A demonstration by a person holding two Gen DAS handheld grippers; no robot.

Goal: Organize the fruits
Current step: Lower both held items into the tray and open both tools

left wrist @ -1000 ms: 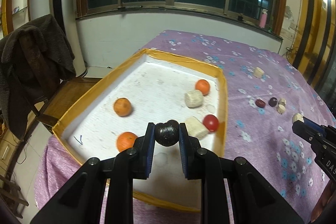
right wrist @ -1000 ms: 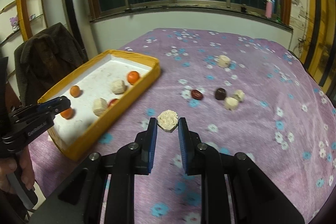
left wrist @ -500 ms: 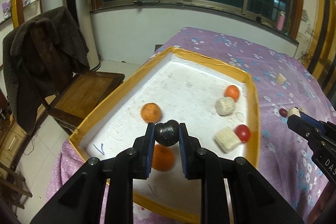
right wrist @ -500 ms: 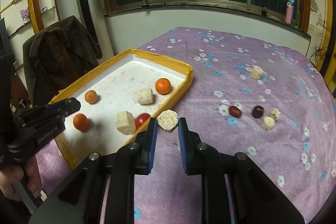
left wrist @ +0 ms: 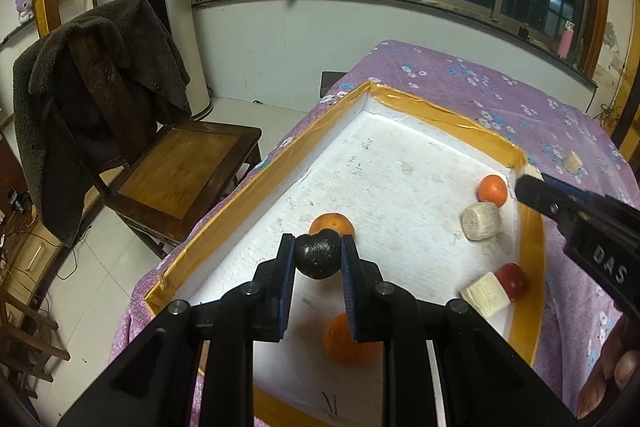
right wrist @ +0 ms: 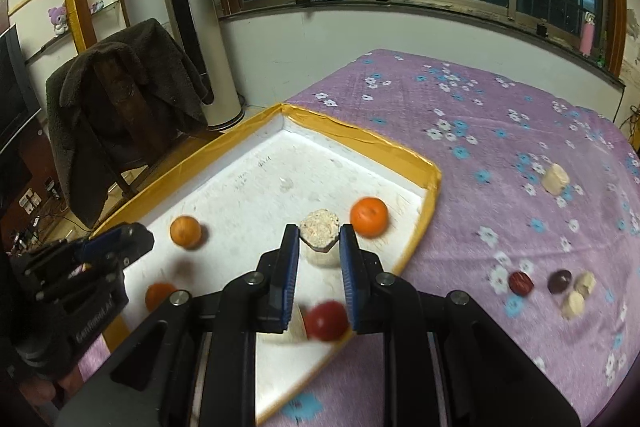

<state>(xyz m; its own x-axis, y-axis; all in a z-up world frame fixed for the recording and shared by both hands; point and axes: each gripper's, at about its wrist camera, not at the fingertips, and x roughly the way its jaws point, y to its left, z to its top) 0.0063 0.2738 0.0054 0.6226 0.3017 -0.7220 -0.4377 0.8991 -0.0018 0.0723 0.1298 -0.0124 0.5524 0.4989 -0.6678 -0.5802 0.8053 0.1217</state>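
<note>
Orange-rimmed tray [left wrist: 496,143] lies directly below both loads: our left gripper [left wrist: 317,259] clamps the dark fruit [left wrist: 318,255], our right gripper [right wrist: 319,241] the pale chunk [right wrist: 319,229].

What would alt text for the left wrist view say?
A claw grips a dark fruit over a white, yellow-rimmed tray holding three oranges, a red fruit and two pale chunks. A second claw enters at right with another pale piece.

The right hand-held gripper [right wrist: 319,241] has carried its pale chunk [right wrist: 319,228] from the bed [right wrist: 500,131] to above the tray [right wrist: 256,139].
</note>
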